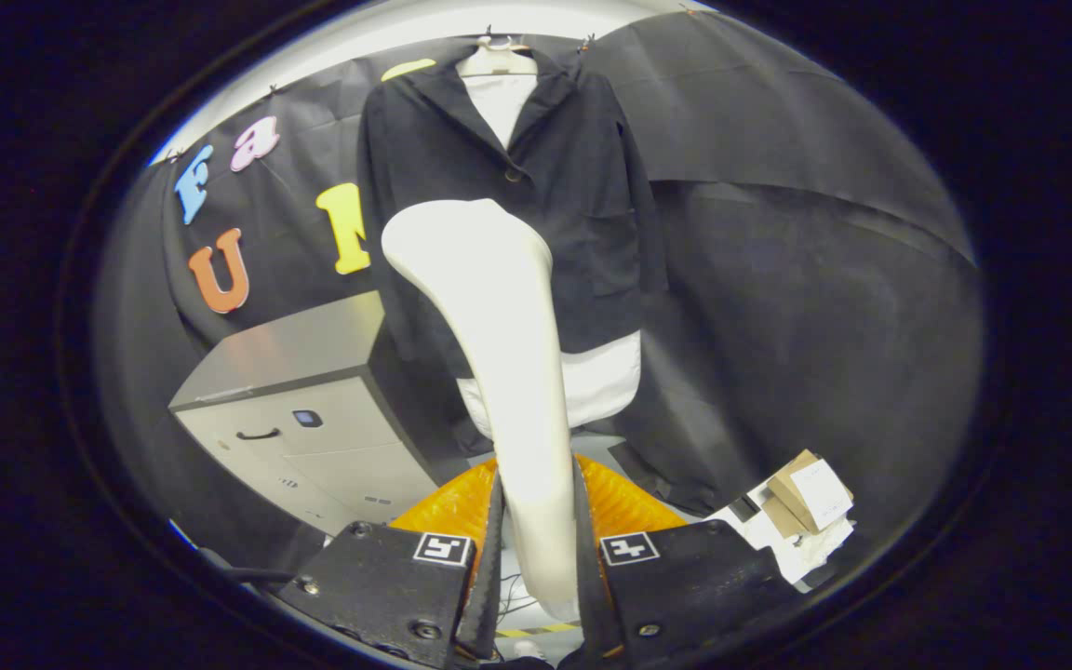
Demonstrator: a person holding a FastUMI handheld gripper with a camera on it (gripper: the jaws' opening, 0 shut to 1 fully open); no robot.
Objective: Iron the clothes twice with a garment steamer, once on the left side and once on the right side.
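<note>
The gripper [536, 558] is pinching the steamer [499, 344] by its handle, with both fingers pressing on the narrow lower part. The steamer is rising from between the fingers, and its broad rounded head is standing in front of the jacket [536, 177], over the wearer's right front panel. Whether the head is touching the cloth cannot be told.

Risks: the handle is smooth, glossy plastic and tapering, so it may be slipping or twisting in the grip if the head drags on a seam, button or pocket edge. Pushing too hard may be swinging the jacket on its hanger [497, 58], breaking contact with the cloth. Only 2 passes are called for, so a crooked stroke would be leaving a side unpressed.

The jacket is dark, matte woven cloth, hanging over a white shirt [606, 381]. A grey metal cabinet [303, 391] is standing beside it, and small cardboard boxes [801, 498] are lying below.
</note>
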